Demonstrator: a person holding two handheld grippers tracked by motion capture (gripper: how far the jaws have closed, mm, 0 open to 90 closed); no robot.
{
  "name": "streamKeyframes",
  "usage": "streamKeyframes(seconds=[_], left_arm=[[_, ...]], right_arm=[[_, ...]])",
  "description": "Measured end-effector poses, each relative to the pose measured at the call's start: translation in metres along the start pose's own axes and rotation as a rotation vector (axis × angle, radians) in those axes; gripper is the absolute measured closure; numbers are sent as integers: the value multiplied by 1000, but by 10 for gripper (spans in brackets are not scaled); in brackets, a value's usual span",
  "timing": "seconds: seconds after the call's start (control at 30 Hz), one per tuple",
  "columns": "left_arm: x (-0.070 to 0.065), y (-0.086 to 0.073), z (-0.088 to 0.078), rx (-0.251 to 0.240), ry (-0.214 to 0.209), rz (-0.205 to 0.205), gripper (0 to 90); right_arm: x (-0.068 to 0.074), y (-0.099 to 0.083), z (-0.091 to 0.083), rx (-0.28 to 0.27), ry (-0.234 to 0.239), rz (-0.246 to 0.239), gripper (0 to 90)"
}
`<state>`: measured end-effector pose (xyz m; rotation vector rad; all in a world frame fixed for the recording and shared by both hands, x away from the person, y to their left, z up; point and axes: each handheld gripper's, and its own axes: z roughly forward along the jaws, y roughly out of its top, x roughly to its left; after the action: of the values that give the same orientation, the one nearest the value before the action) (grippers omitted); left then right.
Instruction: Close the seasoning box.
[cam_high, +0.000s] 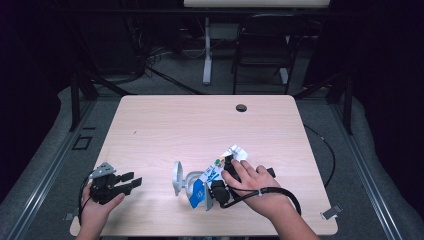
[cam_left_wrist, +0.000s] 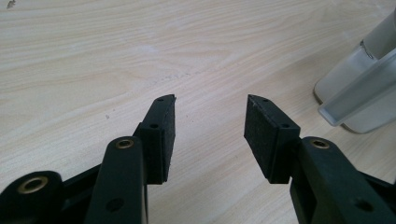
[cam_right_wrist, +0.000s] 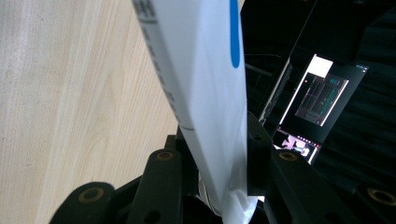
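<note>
A clear plastic jug (cam_high: 181, 181) lies tipped on its side on the wooden table (cam_high: 200, 120), its round base facing the left gripper and its mouth turned toward the carton; whether anything is in it cannot be told. In the left gripper view the jug (cam_left_wrist: 359, 98) shows as a frosted, see-through wall just beyond the right jaw.

The carton (cam_high: 216, 172) sits just right of the jug, tilted, its lower end right by the jug's mouth and its folded top pointing away toward the far side of the table. It is white with a blue patch low down and a small coloured picture higher up (the print is too small to read). In the right gripper view the carton (cam_right_wrist: 201, 93) is a white slab with a blue mark and grey lettering.

The right gripper (cam_high: 220, 187), right of the jug, pinches the carton between its pads. The left gripper (cam_high: 131, 181), well to the left of the jug, has its jaws spread with nothing between them.
</note>
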<state>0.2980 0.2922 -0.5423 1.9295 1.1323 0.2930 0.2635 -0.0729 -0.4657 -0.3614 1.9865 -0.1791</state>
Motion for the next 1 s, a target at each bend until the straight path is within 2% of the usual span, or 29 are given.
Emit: streamKeyframes(seconds=[0.4, 1.0], left_arm=[[1, 0, 0, 2, -2, -3, 538], [2, 0, -1, 13, -1, 0, 538]], right_arm=[[-1, 0, -1, 6, -6, -6, 746], [-2, -1, -2, 2, 0, 11, 775]])
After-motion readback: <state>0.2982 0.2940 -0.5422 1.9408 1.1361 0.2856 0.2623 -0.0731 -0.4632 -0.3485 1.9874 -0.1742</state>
